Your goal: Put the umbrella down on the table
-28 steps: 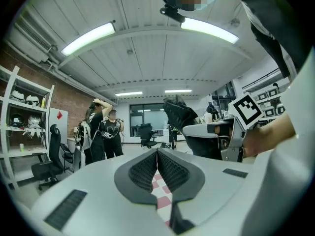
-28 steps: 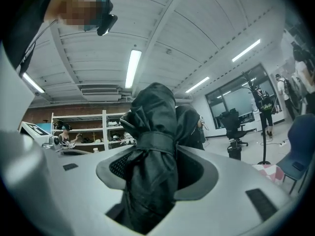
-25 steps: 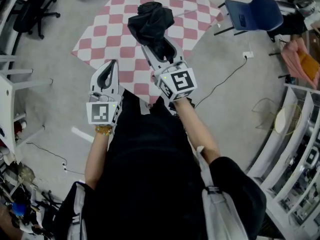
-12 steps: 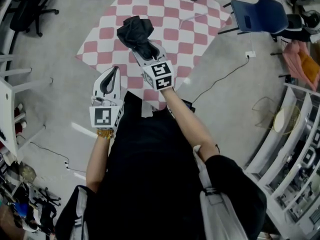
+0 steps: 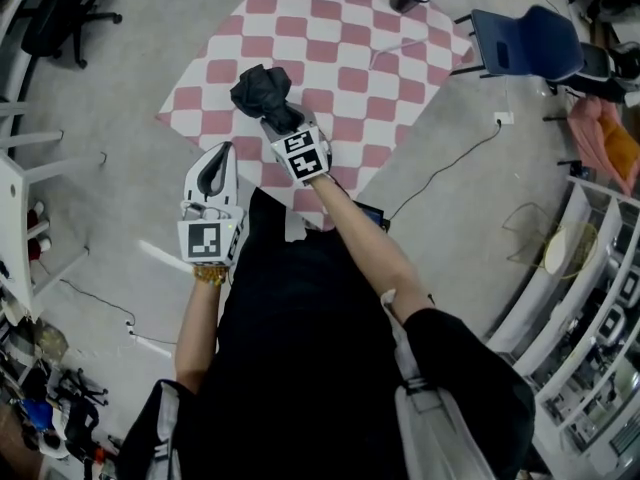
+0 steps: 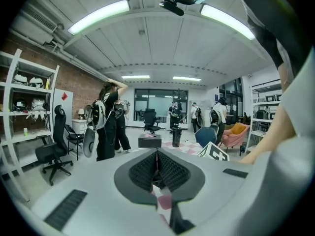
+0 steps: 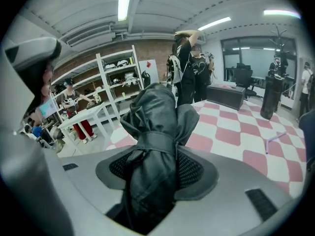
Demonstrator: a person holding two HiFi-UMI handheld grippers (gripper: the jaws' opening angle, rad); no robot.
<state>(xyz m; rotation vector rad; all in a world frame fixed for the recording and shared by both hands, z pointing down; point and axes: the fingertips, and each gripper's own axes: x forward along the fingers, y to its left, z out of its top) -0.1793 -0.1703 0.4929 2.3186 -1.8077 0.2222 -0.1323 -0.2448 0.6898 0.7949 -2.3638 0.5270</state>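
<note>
**One folded umbrella [image 5: 260, 90] in the right gripper [image 5: 280, 120]**

A pink-and-white checkered mat [image 5: 340, 58] covered the floor ahead of the person. Above it, the black umbrella, strapped shut, stuck out of the right gripper, whose wide-set jaws clamped its bundled cloth. The left gripper [image 5: 221, 150] hung alongside, jaws pressed together, empty.

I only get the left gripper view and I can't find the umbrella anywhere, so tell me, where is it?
Observer: The right gripper is shut on the black umbrella.
Operator: Is it open, like when it rains?
Observer: No, it is folded up, with a strap wrapped round it.
</note>
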